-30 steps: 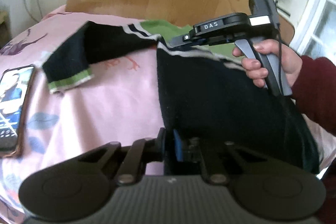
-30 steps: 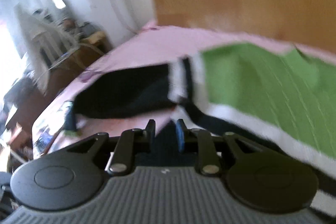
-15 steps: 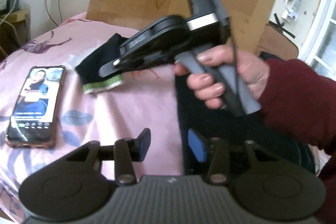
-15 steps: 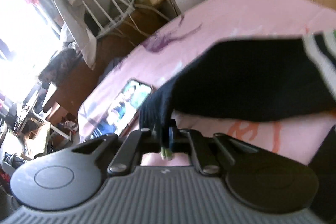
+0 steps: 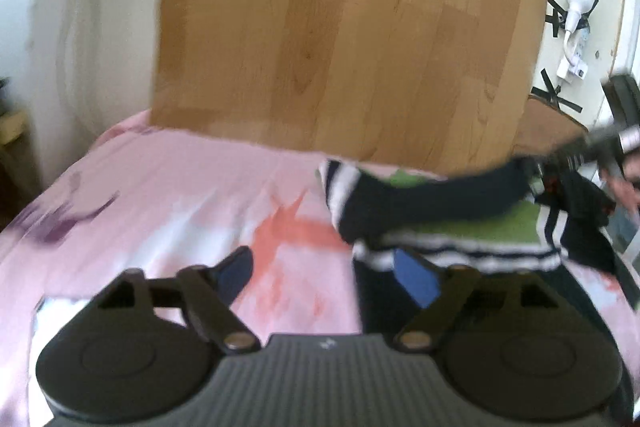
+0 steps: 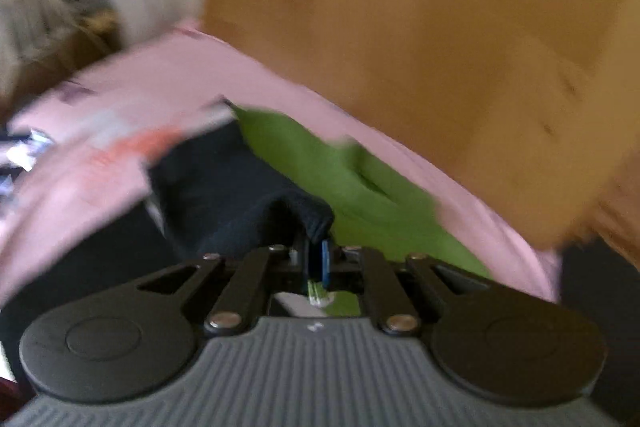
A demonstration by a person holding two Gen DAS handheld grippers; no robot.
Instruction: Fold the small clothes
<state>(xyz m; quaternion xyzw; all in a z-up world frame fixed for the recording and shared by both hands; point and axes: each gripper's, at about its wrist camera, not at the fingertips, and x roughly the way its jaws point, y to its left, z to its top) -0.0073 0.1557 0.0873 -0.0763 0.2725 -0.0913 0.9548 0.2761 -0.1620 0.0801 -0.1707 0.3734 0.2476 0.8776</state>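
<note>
Sweater (image 5: 460, 227) sleeve (image 6: 240, 195) pinched by its cuff in closed right tongs (image 6: 316, 263), carried over the green chest to fold it in; left tongs (image 5: 324, 277) wide open, empty, above the pink bed (image 5: 180, 195).

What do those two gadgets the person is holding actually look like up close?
Both look alike. The left gripper has a grey ribbed body, two round black discs at its sides, and black link arms with silver rivets leading to two fingers with blue pads. A small pale mark sits at the body's centre. The right gripper has the same grey ribbing, black discs, rivets and blue pad.
</note>
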